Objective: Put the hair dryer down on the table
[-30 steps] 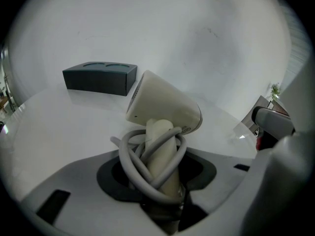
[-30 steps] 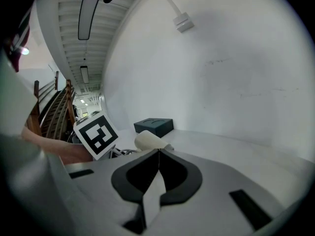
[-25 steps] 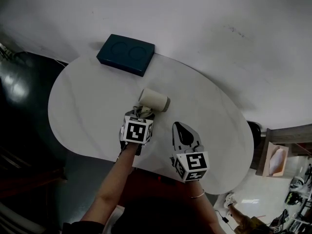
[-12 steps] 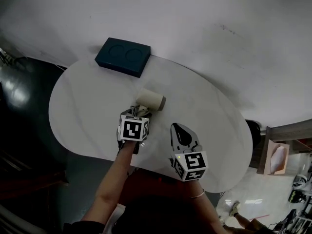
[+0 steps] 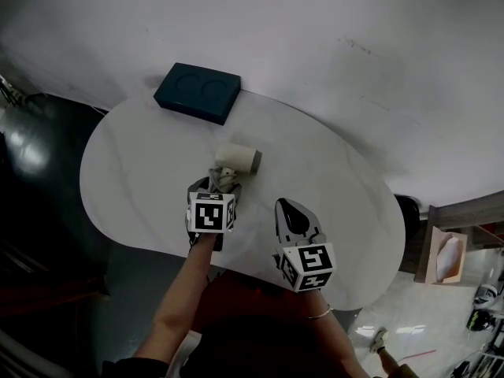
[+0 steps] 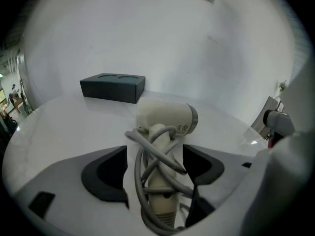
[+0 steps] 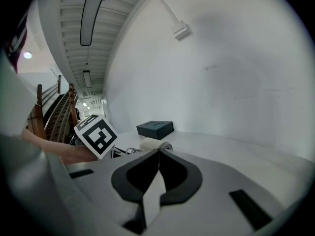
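Cream plastic hair dryer (image 6: 165, 117) with grey cord round its handle, lying on the white oval worktop (image 5: 142, 172) between the opening jaws of the left gripper (image 6: 155, 151), no longer squeezed. Right gripper (image 7: 158, 154) alongside, jaws together, empty. Dark rectangular box (image 6: 112, 86) beyond the dryer.

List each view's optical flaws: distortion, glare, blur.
Head view: strong fisheye curving; glare patches on the glossy floor at left. Left gripper view: dark round vignette; hair dryer sharp, its nearest cord softer. Right gripper view: same vignette; ceiling lines bow markedly.
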The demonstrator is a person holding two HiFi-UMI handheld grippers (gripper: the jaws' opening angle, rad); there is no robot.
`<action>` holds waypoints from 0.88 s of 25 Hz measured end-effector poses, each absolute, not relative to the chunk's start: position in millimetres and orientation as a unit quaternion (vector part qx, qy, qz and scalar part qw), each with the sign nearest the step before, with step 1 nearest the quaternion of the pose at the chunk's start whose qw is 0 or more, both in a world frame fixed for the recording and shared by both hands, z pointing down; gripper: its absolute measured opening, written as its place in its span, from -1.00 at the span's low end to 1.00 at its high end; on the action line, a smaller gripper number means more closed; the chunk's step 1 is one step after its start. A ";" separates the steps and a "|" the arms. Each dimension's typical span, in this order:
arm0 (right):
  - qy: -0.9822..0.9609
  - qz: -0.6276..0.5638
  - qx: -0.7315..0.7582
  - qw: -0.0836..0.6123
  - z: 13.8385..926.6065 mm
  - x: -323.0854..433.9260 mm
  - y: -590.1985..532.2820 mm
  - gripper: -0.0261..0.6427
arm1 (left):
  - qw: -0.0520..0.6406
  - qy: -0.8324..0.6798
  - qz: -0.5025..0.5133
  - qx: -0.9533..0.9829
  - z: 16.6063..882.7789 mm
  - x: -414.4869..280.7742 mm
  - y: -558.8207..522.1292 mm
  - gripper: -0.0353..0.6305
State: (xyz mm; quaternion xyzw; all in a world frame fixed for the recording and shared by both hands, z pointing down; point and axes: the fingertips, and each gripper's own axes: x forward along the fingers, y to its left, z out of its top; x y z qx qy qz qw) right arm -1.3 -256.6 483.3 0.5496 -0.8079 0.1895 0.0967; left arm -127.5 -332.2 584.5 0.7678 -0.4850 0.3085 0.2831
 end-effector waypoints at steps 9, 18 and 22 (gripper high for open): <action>-0.816 0.184 0.541 0.087 474.6 2.3 -240.8 -0.88 | 0.258 -0.517 0.248 0.778 545.2 -136.5 -314.8 0.10; -0.830 0.171 0.526 0.074 460.8 1.0 -219.8 -0.88 | 0.252 -0.525 0.187 0.791 508.5 -139.7 -287.6 0.09; -0.834 0.163 0.522 0.065 452.2 1.2 -209.9 -0.88 | 0.245 -0.528 0.163 0.796 494.9 -141.4 -274.6 0.00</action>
